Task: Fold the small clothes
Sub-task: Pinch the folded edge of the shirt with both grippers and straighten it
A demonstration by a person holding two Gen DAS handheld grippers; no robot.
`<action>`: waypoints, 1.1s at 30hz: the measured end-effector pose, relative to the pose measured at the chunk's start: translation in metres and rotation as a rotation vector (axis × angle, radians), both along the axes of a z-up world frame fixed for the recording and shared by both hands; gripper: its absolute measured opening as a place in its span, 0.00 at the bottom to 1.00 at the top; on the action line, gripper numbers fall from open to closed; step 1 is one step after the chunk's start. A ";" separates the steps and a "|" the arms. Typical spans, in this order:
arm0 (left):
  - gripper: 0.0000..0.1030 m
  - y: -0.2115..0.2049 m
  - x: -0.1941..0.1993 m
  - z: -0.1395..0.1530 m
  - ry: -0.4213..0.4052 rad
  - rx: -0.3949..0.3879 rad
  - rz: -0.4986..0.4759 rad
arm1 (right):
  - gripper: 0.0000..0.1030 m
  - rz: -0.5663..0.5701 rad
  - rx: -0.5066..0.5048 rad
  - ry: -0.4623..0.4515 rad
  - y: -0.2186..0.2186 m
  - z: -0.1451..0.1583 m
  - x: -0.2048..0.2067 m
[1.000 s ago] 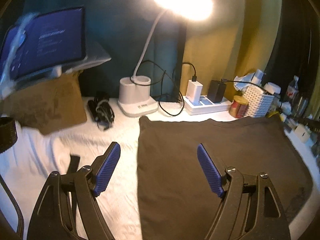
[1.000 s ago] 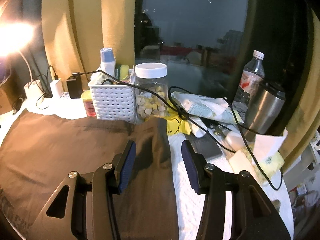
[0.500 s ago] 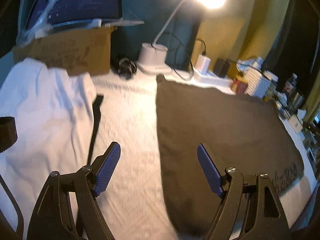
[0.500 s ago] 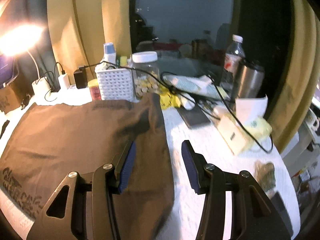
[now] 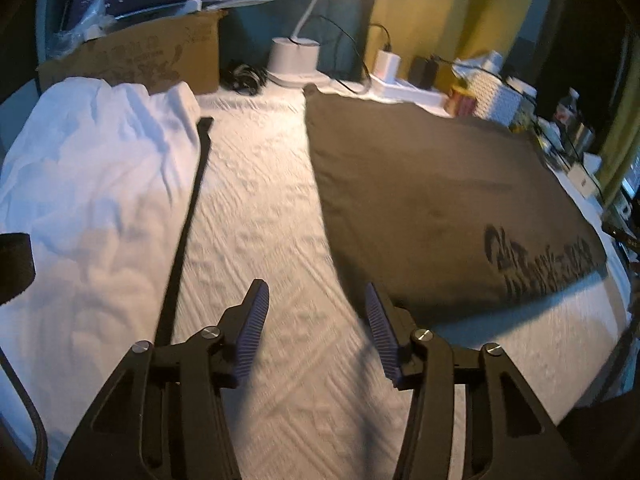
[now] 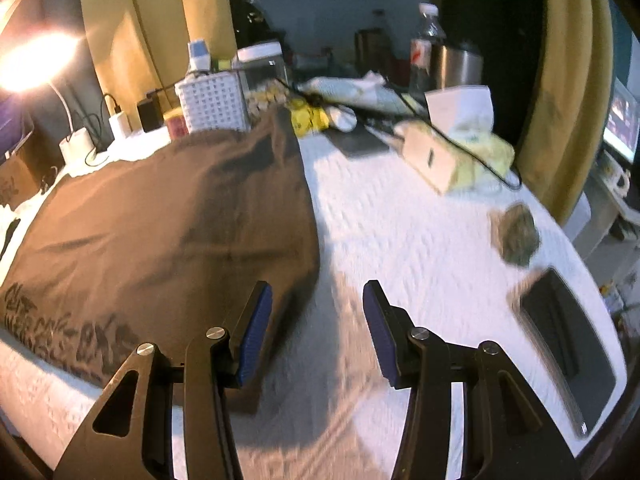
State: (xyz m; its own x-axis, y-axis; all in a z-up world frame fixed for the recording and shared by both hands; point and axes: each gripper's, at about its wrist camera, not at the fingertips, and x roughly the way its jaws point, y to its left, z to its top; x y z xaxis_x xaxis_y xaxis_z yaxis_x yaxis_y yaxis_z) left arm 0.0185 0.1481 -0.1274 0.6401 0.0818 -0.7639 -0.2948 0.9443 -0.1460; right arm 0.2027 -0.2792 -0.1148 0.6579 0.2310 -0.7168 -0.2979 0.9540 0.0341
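left tongs: my left tongs (image 5: pixel 316 312) hang over bare white cover just off the near left corner of the brown shirt (image 5: pixel 432 200). the blue pads have just been closing in, but there is nothing between them and they stand apart, gripping nothing.
right tongs: my right tongs (image 6: pixel 318 312) sit at the shirt's near right corner (image 6: pixel 160 220). the left pad is over the brown cloth and the right pad over white cover; the gap is free and they hold nothing. i cannot tell whether the left pad touches the cloth.
brown shirt: it lies flat on the table (image 5: pixel 260 220), which is spread with a textured white cover. dark lettering (image 5: pixel 540 264) runs along its near edge.
white cloth: a rumpled white cloth (image 5: pixel 88 168) lies well left of the shirt, with a black strap (image 5: pixel 188 216) between the two, along the cloth's edge.
behind the shirt: lamp base (image 5: pixel 294 60), a power strip with chargers (image 5: pixel 404 84) and a white basket (image 6: pixel 212 106), all close to its far edge.
right of the shirt: a dark tray (image 6: pixel 568 348) sits well apart from it, near the table's edge.
picture quality: both views are smeared with motion blur.
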 end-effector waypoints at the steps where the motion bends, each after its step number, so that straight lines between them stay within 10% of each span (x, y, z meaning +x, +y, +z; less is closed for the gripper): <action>1: 0.48 -0.003 -0.001 -0.001 0.017 0.004 -0.018 | 0.49 -0.006 0.004 0.005 -0.002 -0.002 -0.003; 21: 0.48 -0.029 0.017 -0.009 0.047 0.114 -0.109 | 0.47 0.004 0.130 0.084 -0.008 -0.016 -0.015; 25: 0.03 -0.032 0.020 -0.009 0.018 0.114 -0.133 | 0.42 0.030 0.143 0.102 0.000 -0.020 -0.011; 33: 0.00 -0.028 0.013 0.011 -0.061 0.165 -0.079 | 0.04 0.097 0.096 0.091 0.020 -0.019 -0.008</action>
State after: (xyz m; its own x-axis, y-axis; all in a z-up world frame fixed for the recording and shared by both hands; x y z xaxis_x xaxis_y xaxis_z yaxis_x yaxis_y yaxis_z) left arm 0.0316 0.1205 -0.1161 0.6945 0.1504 -0.7036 -0.2140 0.9768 -0.0023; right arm 0.1948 -0.2589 -0.1338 0.5622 0.3609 -0.7441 -0.3803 0.9118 0.1549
